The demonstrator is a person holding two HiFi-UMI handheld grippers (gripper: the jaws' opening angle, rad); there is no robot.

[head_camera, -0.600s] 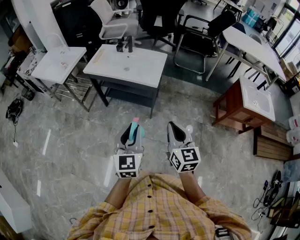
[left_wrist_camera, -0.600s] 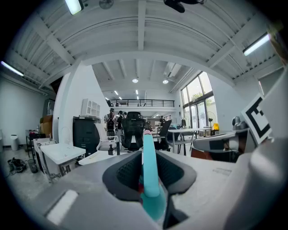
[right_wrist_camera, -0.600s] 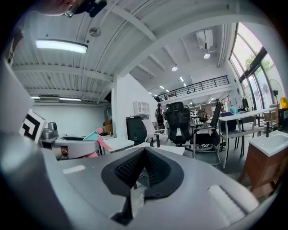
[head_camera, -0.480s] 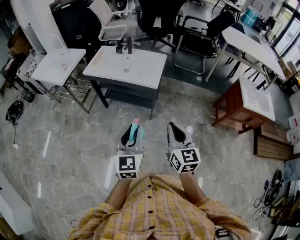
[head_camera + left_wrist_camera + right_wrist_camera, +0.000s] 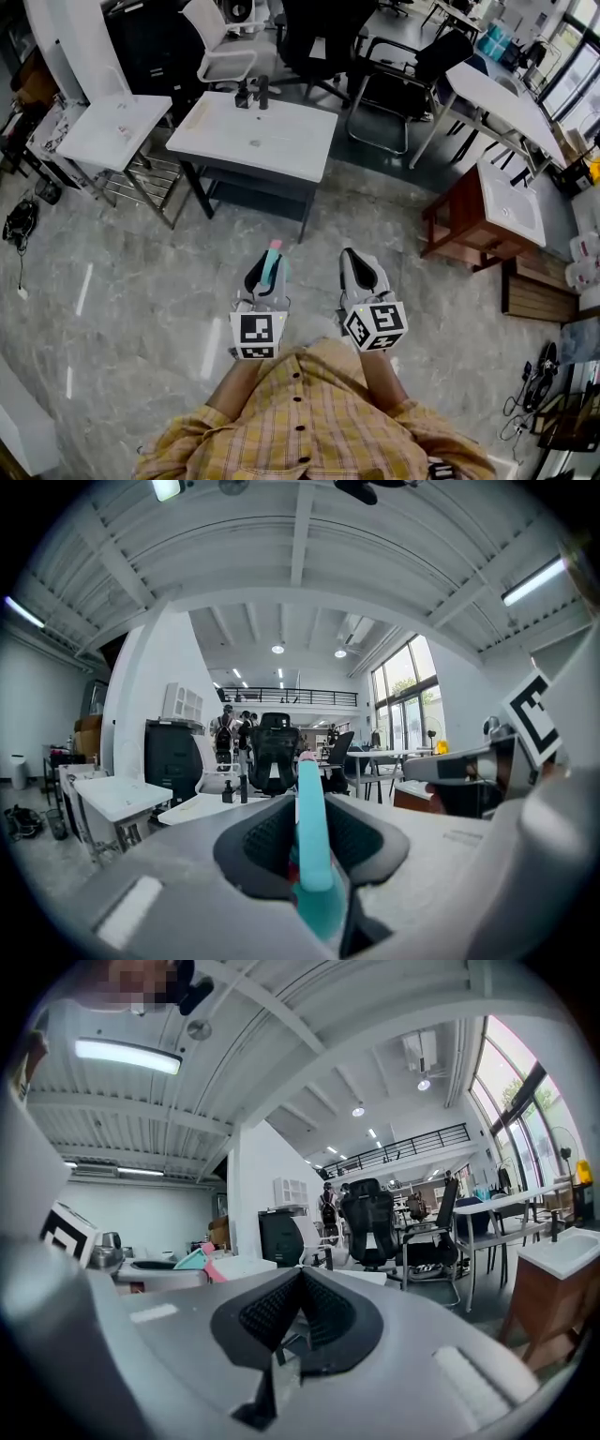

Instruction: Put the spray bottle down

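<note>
A teal spray bottle (image 5: 270, 266) with a pink tip sits between the jaws of my left gripper (image 5: 266, 275), which is shut on it and held above the floor in front of the person. In the left gripper view the bottle (image 5: 313, 841) runs up between the two dark pads, its pink tip pointing ahead. My right gripper (image 5: 360, 273) hangs beside it on the right, shut with nothing in it; its pads (image 5: 281, 1312) meet at the tips. From the right gripper view, the teal bottle (image 5: 194, 1260) shows at the left.
A white basin table (image 5: 281, 155) with a dark faucet stands ahead. A second white stand (image 5: 103, 131) is at the left and a wooden basin stand (image 5: 473, 211) at the right. Office chairs and desks are behind. Grey marble floor (image 5: 141, 281) lies below.
Both grippers stay side by side with the bottle still held. Only the head view has shifted slightly.
</note>
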